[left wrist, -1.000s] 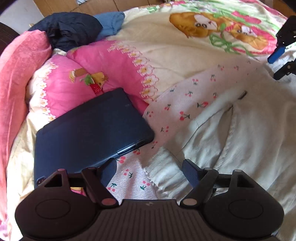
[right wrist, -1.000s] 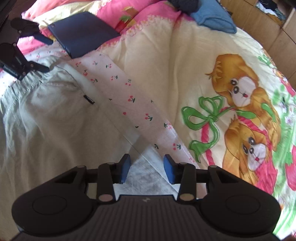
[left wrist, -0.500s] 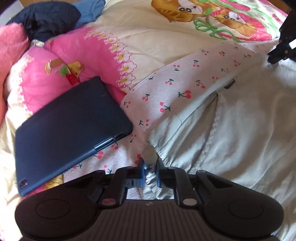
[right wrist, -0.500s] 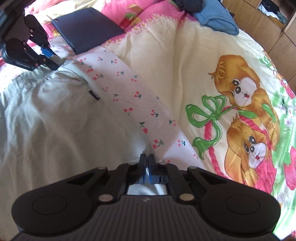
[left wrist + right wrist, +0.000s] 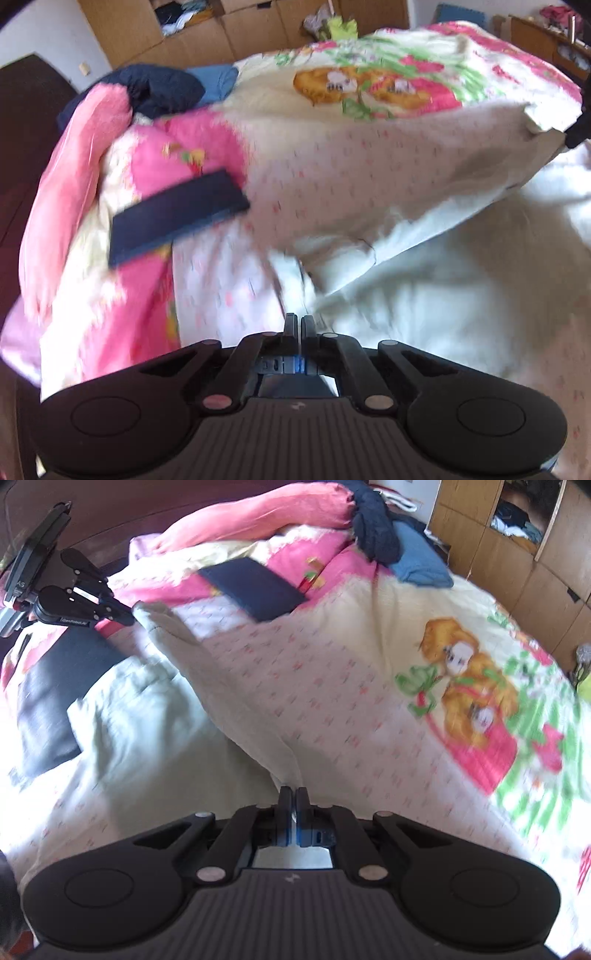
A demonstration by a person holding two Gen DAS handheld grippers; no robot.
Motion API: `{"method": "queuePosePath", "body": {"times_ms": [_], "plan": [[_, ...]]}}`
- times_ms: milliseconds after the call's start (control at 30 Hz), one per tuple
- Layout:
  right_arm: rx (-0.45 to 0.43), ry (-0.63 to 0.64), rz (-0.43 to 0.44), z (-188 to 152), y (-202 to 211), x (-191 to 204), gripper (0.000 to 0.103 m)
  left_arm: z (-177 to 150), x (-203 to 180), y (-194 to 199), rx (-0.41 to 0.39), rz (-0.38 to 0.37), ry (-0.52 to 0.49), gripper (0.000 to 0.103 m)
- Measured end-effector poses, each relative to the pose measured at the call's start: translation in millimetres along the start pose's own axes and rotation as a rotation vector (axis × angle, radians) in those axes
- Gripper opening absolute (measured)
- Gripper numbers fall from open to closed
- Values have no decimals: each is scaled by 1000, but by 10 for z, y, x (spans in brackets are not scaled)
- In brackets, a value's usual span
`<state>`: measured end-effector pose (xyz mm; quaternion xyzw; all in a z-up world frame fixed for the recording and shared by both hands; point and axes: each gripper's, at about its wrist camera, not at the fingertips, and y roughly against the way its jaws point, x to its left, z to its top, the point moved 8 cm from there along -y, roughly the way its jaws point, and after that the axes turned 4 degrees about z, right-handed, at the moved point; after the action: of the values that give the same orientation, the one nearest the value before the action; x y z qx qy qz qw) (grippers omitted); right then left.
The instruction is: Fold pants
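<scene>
Pants [image 5: 424,280], pale and blurred, hang pinched between both hand-held grippers.

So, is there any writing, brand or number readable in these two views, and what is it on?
"GenRobot.AI", roughly; small white print on the left hand-held gripper, seen in the right wrist view.
"AS": partial letters on the dark device above it.
Small tag on the pants: too blurred to read.

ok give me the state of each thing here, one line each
Left gripper: shut on the pants edge.
Right gripper: shut on the pants edge.
Pants: edge lifted off the bed between the two grippers, rest lying flat.
Tablet: closed in its dark case, lying on the quilt.
Quilt: spread over the bed.
</scene>
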<state>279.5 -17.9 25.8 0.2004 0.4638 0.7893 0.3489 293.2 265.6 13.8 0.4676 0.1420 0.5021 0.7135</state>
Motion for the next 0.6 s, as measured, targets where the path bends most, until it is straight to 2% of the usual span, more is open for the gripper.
{"method": "queuePosePath", "body": {"times_ms": [100, 167, 267, 333, 367, 400, 433, 467, 533, 600], "plan": [[82, -51, 47, -382, -210, 218, 2, -343, -165, 75, 41, 4, 55, 17], [130, -61, 59, -566, -342, 325, 2, -481, -283, 95, 51, 6, 52, 17], [211, 10, -1, -739, -518, 414, 4, -556, -431, 111, 38, 26, 43, 18], [229, 62, -64, -766, -571, 420, 5, -530, -585, 134, 0, 63, -42, 20], [236, 103, -107, -753, -579, 425, 10, -514, -692, 165, -27, 71, -104, 23], [227, 137, -142, -712, -566, 440, 12, -488, -800, 195, -54, 74, -162, 32], [204, 166, -163, -651, -539, 477, 14, -460, -877, 212, -77, 73, -202, 46], [160, 197, -170, -567, -497, 558, 15, -447, -949, 225, -97, 75, -235, 53], [81, 245, -132, -407, -483, 783, 18, -445, -1074, 194, -122, 59, -285, 69], [34, 283, -78, -286, -590, 1015, 30, -495, -1149, 14, -75, 50, -318, 74]]}}
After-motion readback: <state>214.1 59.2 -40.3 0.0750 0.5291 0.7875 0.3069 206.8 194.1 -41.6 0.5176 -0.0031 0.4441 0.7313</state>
